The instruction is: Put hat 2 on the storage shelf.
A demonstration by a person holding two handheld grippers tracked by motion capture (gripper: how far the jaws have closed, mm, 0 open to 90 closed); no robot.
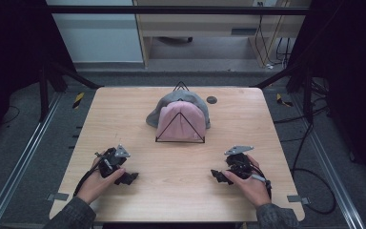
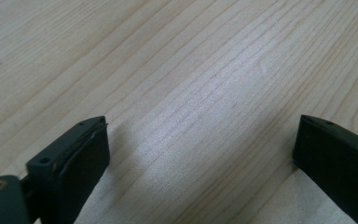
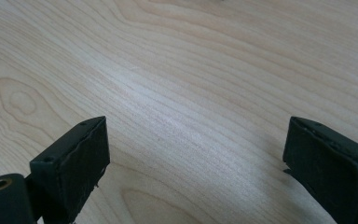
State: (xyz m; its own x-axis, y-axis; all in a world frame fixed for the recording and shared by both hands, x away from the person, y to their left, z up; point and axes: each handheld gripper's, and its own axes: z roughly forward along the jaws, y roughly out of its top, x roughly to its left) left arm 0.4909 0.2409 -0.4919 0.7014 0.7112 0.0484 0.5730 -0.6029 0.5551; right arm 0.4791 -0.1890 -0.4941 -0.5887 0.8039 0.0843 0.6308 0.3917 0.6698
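A pink cap [image 1: 181, 121] hangs on a black wire stand [image 1: 179, 139] at the middle of the wooden table [image 1: 124, 114], with a grey cap [image 1: 171, 102] behind it on the same stand. My left gripper [image 1: 127, 178] rests low at the front left, held in a hand, jaws wide apart over bare wood [image 2: 200, 135]. At the front right my right gripper [image 1: 217, 175] is likewise open, and bare wood grain lies between its jaws [image 3: 196, 140]. Both grippers are well in front of the caps.
A small dark round disc [image 1: 211, 99] sits near the table's far edge, right of the caps. Black frame posts and cables [image 1: 310, 143] stand beside the table on both sides. A shelf unit [image 1: 209, 28] stands beyond the far edge.
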